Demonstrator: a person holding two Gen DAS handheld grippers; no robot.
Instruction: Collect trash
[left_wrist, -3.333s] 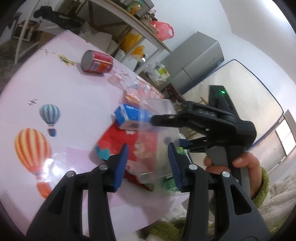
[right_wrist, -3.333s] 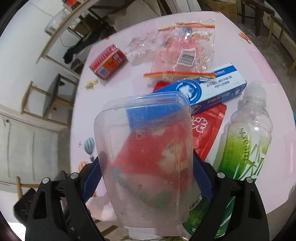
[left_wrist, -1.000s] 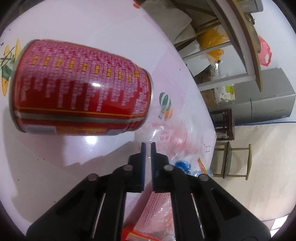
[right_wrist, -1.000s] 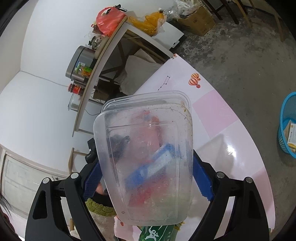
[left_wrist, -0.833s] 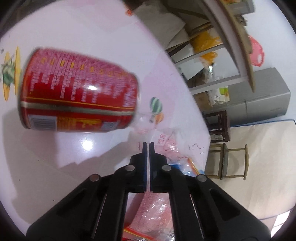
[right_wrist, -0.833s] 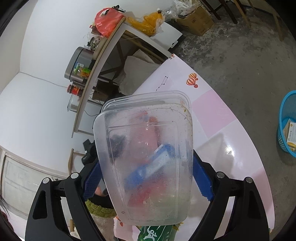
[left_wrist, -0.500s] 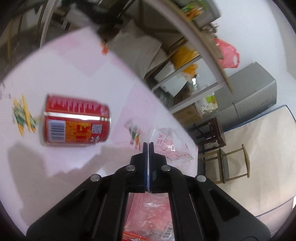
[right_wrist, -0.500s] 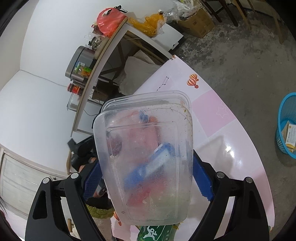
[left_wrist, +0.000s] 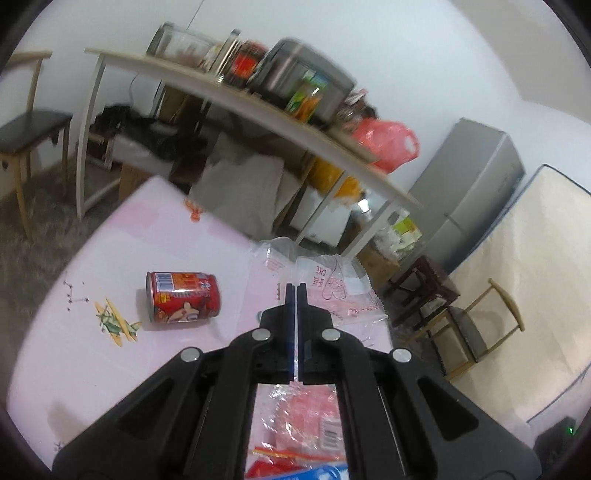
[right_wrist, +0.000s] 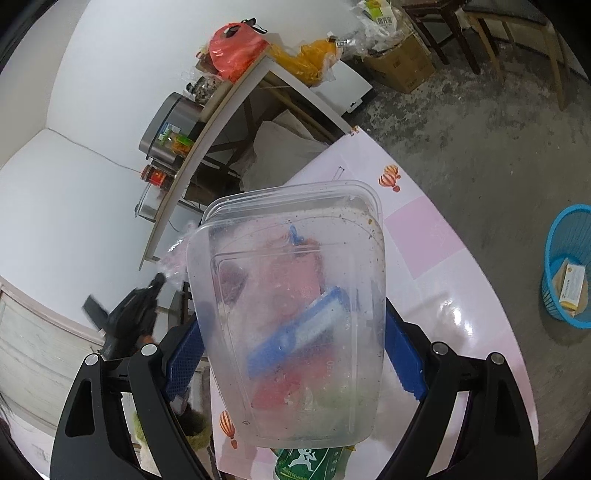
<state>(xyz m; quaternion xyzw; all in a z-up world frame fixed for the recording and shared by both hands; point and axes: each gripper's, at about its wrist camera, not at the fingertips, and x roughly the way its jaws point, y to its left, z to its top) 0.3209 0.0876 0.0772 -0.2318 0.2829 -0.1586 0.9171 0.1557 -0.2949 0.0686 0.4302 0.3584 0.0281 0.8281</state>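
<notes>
My left gripper (left_wrist: 295, 291) is shut on a clear plastic wrapper (left_wrist: 325, 284) and holds it lifted above the pink table (left_wrist: 110, 350). A red can (left_wrist: 183, 296) lies on its side to the left on the table. My right gripper (right_wrist: 291, 350) is shut on a dirty clear plastic food container (right_wrist: 291, 306), held up over the table. Through the container a blue box and red packaging show blurred. A green bottle (right_wrist: 306, 463) sits below it. A blue trash basket (right_wrist: 569, 273) stands on the floor to the right.
More pink and red wrappers (left_wrist: 310, 417) lie on the table below my left gripper. A long shelf (left_wrist: 240, 96) with jars and bags stands behind the table. Chairs (left_wrist: 476, 325) and a grey fridge (left_wrist: 476, 184) stand at the right.
My left gripper has risen and pulled back from the red can, lifting the clear wrapper off the table. My right gripper keeps the container almost still.
</notes>
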